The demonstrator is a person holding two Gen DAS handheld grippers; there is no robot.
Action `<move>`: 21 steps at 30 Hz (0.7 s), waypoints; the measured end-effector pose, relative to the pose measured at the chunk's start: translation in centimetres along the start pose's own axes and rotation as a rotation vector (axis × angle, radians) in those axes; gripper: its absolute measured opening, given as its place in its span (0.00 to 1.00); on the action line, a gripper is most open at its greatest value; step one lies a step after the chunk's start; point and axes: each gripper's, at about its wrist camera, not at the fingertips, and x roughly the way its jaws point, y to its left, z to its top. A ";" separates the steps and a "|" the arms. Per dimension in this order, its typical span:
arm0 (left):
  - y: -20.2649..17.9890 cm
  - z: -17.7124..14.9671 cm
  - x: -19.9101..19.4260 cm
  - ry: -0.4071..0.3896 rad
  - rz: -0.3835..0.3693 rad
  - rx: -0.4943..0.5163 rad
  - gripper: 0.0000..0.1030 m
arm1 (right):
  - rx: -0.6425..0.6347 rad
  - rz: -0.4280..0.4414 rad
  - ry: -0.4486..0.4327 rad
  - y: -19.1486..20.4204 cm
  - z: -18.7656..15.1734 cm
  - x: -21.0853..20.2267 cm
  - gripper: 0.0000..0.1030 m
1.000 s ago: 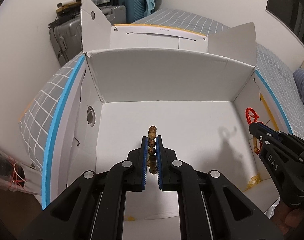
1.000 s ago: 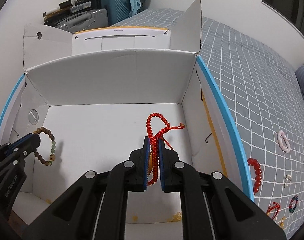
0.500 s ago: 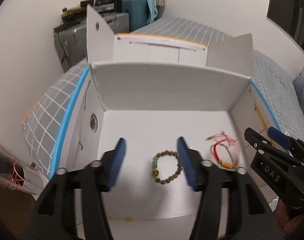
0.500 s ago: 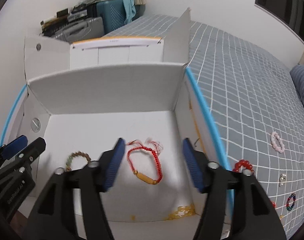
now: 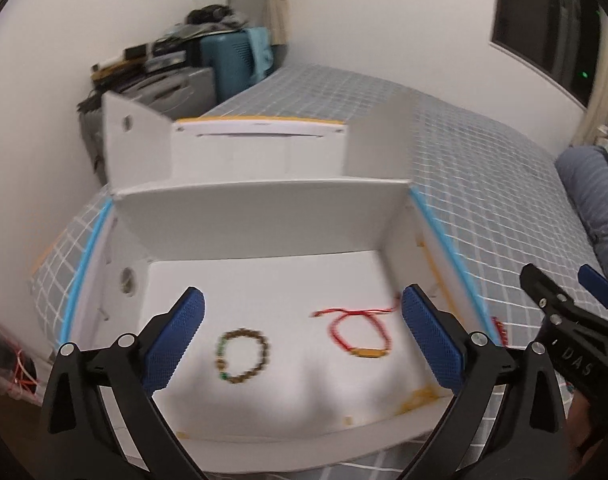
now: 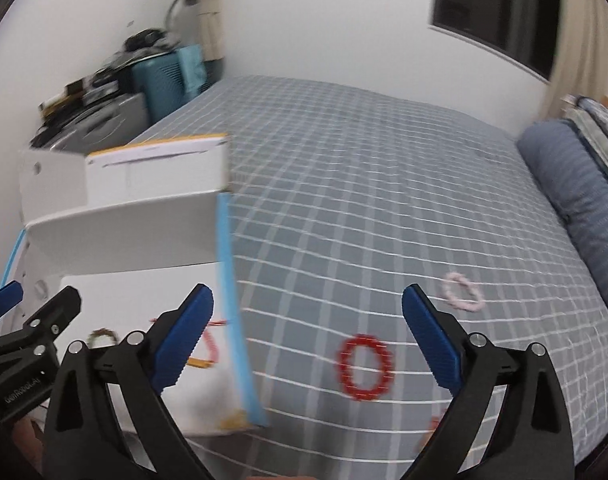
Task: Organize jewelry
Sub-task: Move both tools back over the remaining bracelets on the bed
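Note:
A white cardboard box (image 5: 264,220) stands open on the bed. On its floor lie a brown bead bracelet (image 5: 242,356) and a red string bracelet (image 5: 359,334). My left gripper (image 5: 300,340) is open and empty above the box's front. My right gripper (image 6: 305,340) is open and empty, turned toward the bed right of the box (image 6: 124,236). A red bead bracelet (image 6: 365,367) lies on the bedspread between its fingers, a pink bracelet (image 6: 461,292) farther right. The right gripper also shows in the left wrist view (image 5: 563,308).
The grey checked bedspread (image 6: 383,200) stretches to the right, with a blue pillow (image 6: 575,184) at its far side. Suitcases and clutter (image 5: 192,68) stand against the wall behind the box. The box flaps (image 5: 136,140) stand upright at the back.
Both grippers opened and dropped their bracelets into the box, then pulled back. The right gripper has swung right, toward the bracelets on the bedspread.

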 end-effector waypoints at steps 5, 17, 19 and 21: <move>-4.3 -0.2 -0.7 -0.005 -0.060 0.051 0.94 | 0.054 -0.064 -0.003 -5.1 -0.6 -1.2 0.90; -16.3 -2.5 -2.3 0.000 -0.237 0.200 0.94 | 0.190 -0.210 0.032 -17.3 -5.1 -3.2 0.90; -18.2 -2.9 -2.3 0.004 -0.262 0.219 0.94 | 0.213 -0.232 0.043 -19.3 -5.9 -3.3 0.90; -19.9 -3.3 -2.0 0.014 -0.278 0.240 0.94 | 0.235 -0.252 0.055 -20.9 -6.7 -3.3 0.90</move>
